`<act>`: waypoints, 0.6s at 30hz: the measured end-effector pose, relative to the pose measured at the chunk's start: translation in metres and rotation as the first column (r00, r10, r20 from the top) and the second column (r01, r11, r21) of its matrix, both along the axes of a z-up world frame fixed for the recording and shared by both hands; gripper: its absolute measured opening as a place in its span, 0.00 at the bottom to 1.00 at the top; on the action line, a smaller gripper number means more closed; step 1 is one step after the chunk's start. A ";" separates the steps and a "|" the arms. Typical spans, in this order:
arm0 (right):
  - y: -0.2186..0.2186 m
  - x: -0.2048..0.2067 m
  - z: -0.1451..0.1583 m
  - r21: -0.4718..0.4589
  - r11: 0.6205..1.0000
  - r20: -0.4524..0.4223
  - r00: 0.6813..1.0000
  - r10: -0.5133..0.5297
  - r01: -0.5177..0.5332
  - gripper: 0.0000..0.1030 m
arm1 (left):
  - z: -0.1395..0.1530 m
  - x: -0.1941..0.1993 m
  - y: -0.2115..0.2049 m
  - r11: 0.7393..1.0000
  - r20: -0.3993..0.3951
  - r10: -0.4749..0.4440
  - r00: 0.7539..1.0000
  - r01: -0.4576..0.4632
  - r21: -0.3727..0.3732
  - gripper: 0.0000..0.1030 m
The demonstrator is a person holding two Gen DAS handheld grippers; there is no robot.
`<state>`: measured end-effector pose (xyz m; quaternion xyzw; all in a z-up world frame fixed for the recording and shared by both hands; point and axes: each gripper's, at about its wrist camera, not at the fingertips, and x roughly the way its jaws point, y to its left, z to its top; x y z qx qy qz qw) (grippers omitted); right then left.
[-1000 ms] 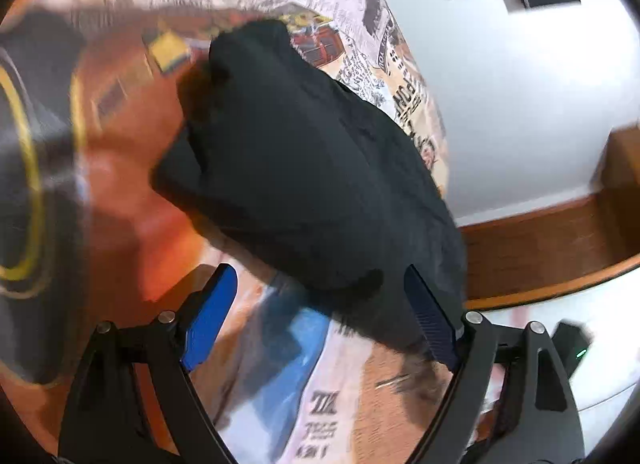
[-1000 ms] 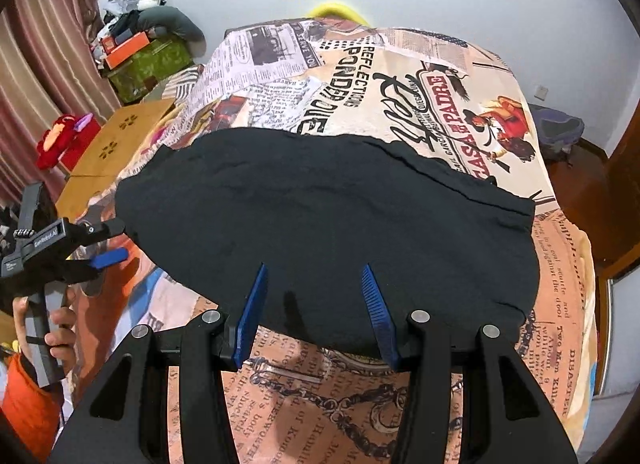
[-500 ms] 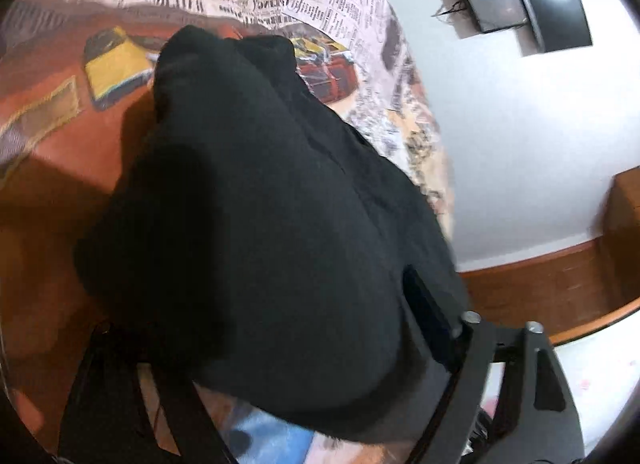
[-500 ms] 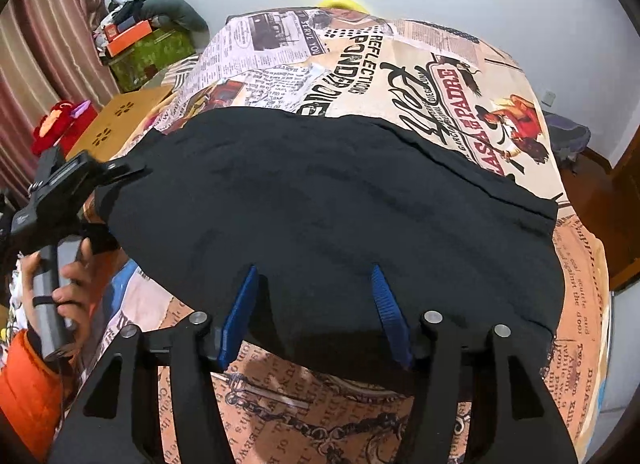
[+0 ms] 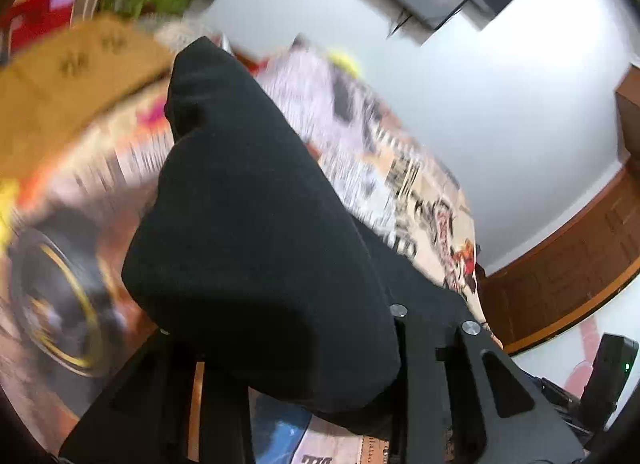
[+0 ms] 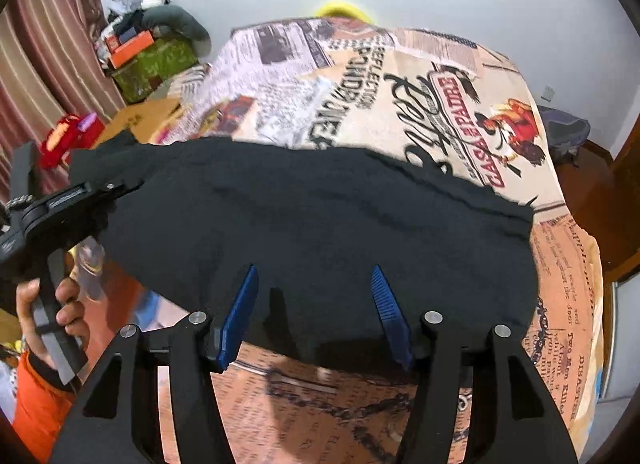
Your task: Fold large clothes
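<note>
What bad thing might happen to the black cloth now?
1. The left gripper has the black cloth draped over it, and the fingertips are hidden, so I cannot see how firmly it holds. The cloth might slip off.
2. The right gripper is open at the near edge, holding nothing, so that side may drag or bunch on the bedspread.
3. The left view is blurred from fast motion; the fold could land crooked.

- The left gripper [image 6: 116, 188], apart from the black garment [image 6: 320, 232] a second ago, now grips its corner, lifted off the bed [image 6: 460, 96].
- That end now drapes over the left gripper's fingers.
</note>
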<state>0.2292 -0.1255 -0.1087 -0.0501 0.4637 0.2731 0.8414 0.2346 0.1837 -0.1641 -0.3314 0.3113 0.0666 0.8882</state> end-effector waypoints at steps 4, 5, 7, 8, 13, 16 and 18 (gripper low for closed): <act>0.023 -0.010 0.013 0.036 0.998 0.020 0.999 0.043 -0.044 0.54 | 0.053 -0.017 0.002 0.989 0.075 0.010 0.997 -0.021 0.148 0.28; 0.029 -0.014 0.014 0.045 0.997 0.024 0.998 0.059 -0.060 0.54 | 0.065 -0.022 0.001 0.981 0.090 0.011 0.996 -0.028 0.193 0.28; 0.045 -0.020 0.013 0.064 0.993 0.025 0.995 0.095 -0.097 0.54 | 0.081 -0.032 -0.001 0.966 0.111 0.007 0.994 -0.035 0.256 0.28; 0.052 -0.022 0.011 0.067 0.992 0.023 0.994 0.110 -0.111 0.54 | 0.088 -0.037 -0.004 0.956 0.119 0.002 0.993 -0.037 0.291 0.28; 0.087 -0.024 -0.021 0.060 0.981 -0.044 0.982 0.185 -0.182 0.55 | 0.103 -0.042 -0.035 0.891 0.116 -0.061 0.991 0.002 0.454 0.28; 0.098 -0.016 -0.043 0.068 0.979 -0.105 0.974 0.200 -0.193 0.57 | 0.093 -0.029 -0.065 0.846 0.069 -0.104 0.992 0.052 0.531 0.28; 0.098 -0.011 -0.050 0.087 0.977 -0.140 0.969 0.206 -0.195 0.57 | 0.084 -0.026 -0.083 0.824 0.038 -0.138 0.990 0.093 0.559 0.28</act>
